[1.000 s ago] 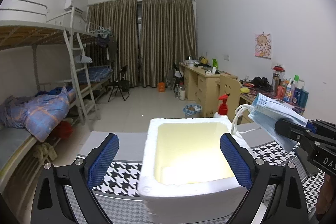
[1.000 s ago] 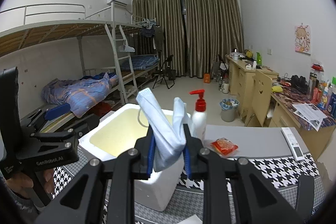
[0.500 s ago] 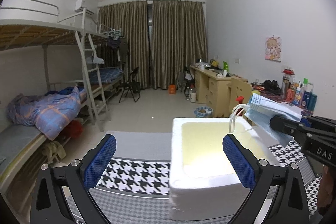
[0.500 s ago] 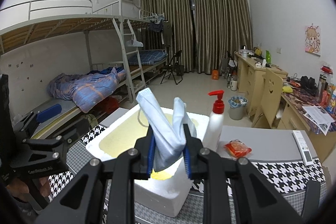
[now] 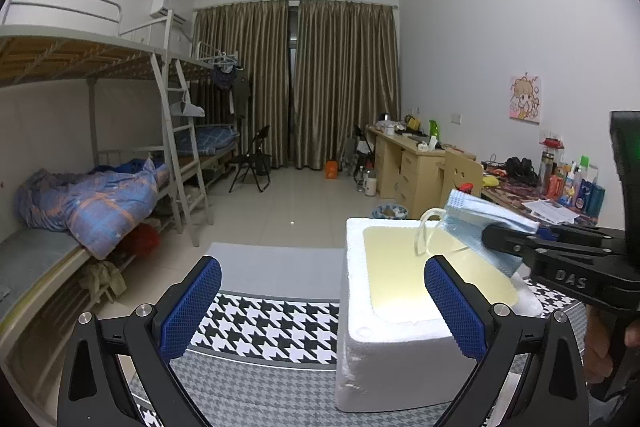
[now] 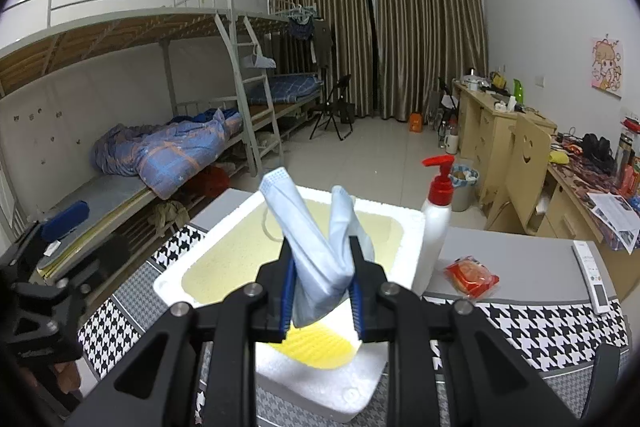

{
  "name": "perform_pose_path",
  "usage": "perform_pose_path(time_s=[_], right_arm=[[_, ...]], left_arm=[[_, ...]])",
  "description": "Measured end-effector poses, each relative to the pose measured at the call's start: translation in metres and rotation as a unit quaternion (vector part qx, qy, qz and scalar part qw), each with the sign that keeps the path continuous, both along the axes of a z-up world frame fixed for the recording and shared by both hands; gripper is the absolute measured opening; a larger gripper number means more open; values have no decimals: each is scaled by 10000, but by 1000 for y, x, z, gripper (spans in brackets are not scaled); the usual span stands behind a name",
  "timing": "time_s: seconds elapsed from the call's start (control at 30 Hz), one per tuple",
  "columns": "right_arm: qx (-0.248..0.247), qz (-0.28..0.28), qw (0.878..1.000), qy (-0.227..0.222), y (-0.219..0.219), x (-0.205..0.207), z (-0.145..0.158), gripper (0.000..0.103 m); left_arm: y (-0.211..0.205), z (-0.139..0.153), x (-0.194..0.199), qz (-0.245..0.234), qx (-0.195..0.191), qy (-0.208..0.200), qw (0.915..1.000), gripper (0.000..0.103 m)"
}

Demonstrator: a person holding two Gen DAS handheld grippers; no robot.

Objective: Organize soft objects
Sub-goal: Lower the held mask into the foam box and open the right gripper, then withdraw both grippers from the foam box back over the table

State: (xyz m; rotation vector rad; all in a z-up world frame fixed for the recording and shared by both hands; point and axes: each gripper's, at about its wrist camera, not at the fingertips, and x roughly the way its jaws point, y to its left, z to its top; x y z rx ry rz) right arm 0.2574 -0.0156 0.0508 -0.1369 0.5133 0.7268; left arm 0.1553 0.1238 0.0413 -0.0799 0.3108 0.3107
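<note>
Your left gripper (image 5: 320,311) hangs released and holds nothing, its blue pads spread wide. It sits over the houndstooth desk (image 5: 256,323) on the left of the foam box (image 5: 384,343), with only its right finger reaching in front of the box's near wall.

The box itself stands on the desk with its pale yellow cavity facing up; nothing shows inside it from either camera.

Your right gripper (image 6: 322,291) is clenched on the face mask (image 6: 316,247). The mask is folded between the pads so that its two ends stick up in a V, and one ear loop dangles toward the cavity. In the left wrist view the mask (image 5: 484,227) hangs above the box's right-hand rim, over the opening rather than outside it. So the drop point lies straight below and slightly to your left of the right gripper, and that hand is clearly the nearer one.

To the right, just beside the box, stand a pump bottle (image 6: 436,223) and a red snack packet (image 6: 470,275), both clear of the mask.
</note>
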Motion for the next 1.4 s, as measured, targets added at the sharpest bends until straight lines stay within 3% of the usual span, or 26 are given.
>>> perform_pose_path(time_s=[0.03,0.1,0.23,0.37,0.73,0.87,1.1,1.4], right_arm=[[-20,40,10000,51,2,1,-2,30],[-53,37,9999,86,4,3,-4,44],[-122,63,9998,143,7,2,-8,47],[-134,109,9998,126,7,-3,-8,66],[-217,61,9997,-121,3,-16,1,68],[-79,12,9997,-224,-7,-22,7,79],[10,-82,9993,-378,-20,-32,13,85],[103,-179,9985,-510,-37,-42,17,86]], left_arm=[[0,0,0,-8,-12,-2,10000,102],[1,-1,0,-21,-46,5,10000,102],[5,-5,0,-20,-93,17,10000,102],[5,-5,-1,-24,-97,17,9999,102],[8,-5,-3,-90,-88,13,9999,102],[2,-3,-7,-128,-88,-23,9999,102],[-11,1,-12,-261,-39,-77,9996,102],[-26,7,-19,-429,4,-140,9990,102]])
